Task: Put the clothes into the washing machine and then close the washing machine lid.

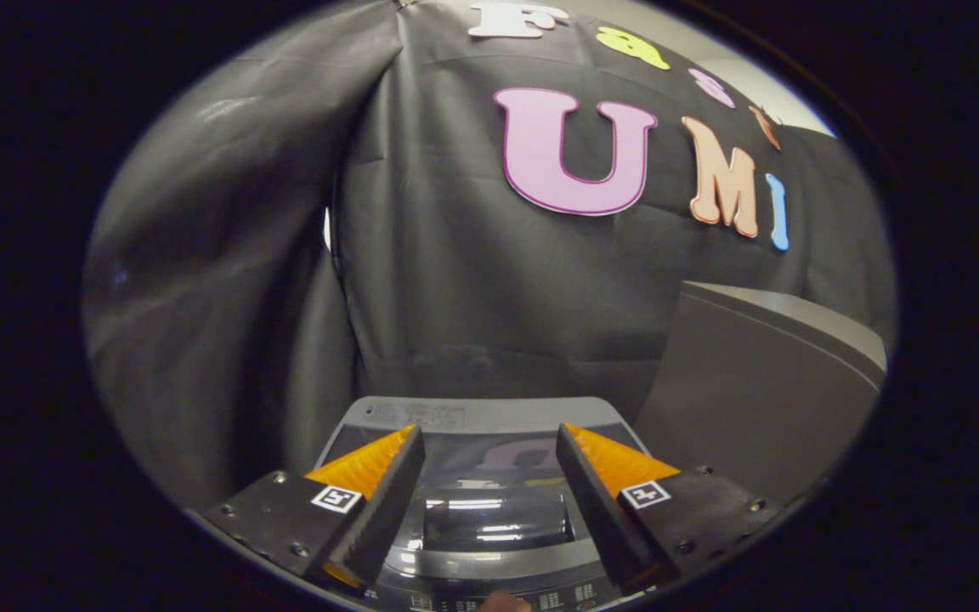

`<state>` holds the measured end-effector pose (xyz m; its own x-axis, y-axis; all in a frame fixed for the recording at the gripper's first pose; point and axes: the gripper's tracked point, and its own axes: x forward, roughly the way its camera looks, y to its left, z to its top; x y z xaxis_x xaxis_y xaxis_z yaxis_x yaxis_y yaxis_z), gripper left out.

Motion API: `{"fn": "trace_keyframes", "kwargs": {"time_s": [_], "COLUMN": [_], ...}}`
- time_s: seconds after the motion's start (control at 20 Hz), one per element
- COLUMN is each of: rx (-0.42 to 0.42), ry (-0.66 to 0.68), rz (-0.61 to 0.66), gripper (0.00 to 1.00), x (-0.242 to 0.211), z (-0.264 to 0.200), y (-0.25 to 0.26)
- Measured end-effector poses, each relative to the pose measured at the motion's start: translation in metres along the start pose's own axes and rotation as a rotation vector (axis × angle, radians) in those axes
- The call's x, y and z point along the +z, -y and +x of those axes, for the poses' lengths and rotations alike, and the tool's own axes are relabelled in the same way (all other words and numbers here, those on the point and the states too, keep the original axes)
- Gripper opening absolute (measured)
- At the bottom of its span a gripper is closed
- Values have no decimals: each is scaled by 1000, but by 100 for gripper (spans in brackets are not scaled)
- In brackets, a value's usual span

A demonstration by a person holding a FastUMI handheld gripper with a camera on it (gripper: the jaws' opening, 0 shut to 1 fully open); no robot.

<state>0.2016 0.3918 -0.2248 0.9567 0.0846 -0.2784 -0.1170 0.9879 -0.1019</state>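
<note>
The gripper has its fingers wide apart and holding nothing, above the washing machine's closed lid.

Washing machine grey, lid glossy dark, glass-like, with pale reflections. Grey box beside it, lighter top edge. Booth wall black cloth. Gripper fingers spread apart over lid, square black-white markers on each.

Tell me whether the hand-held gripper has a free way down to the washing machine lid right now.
Probably yes. The hand-held gripper is open and empty, poised over the closed washing machine lid, which shows between its fingers. Nothing lies between them; the grey cabinet stands off to the side.
</note>
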Motion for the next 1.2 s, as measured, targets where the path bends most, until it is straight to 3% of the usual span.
{"fn": "trace_keyframes", "kwargs": {"time_s": [0.45, 0.75, 1.2], "rx": [-39, 2, 6], "ry": [19, 116, 141], "rz": [-57, 11, -30], "gripper": [95, 95, 95], "x": [-13, 12, 50], "z": [-53, -87, -139], "y": [21, 21, 73]}}
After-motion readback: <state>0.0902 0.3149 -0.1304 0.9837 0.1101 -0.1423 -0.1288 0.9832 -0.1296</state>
